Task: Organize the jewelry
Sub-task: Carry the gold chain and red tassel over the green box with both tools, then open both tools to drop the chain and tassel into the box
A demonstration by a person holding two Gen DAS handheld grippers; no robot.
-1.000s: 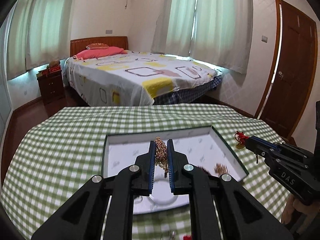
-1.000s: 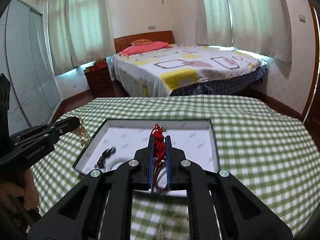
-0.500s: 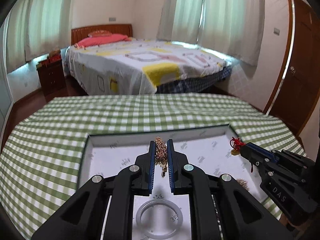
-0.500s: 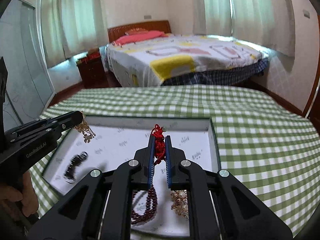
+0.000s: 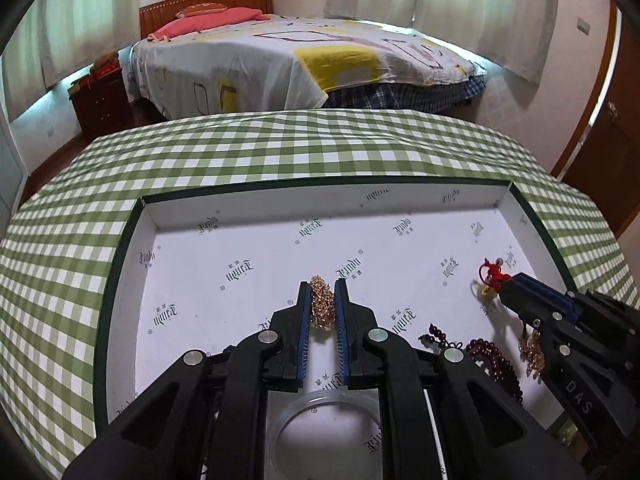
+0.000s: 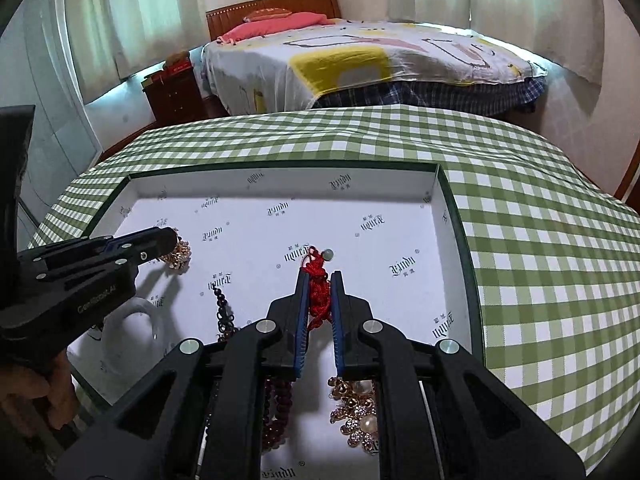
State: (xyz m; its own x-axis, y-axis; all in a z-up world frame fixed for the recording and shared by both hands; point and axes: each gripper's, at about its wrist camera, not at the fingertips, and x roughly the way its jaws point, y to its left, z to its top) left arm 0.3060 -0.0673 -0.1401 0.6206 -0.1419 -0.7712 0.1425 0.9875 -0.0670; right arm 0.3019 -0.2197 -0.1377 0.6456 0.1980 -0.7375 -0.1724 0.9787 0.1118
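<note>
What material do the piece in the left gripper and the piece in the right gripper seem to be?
The gold chain in the left gripper looks like shiny gold-toned metal: small glinting links, bunched. The red cord in the right gripper looks like matte knotted textile thread, with a pale bead, perhaps stone or glass.

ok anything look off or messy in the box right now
Nothing looks damaged or spilled. The pieces in the box lie loose rather than sorted: dark red beads, a black bead strand, a gold pearl piece, a clear bangle. Left gripper grips a gold chain; right gripper a red cord.
</note>
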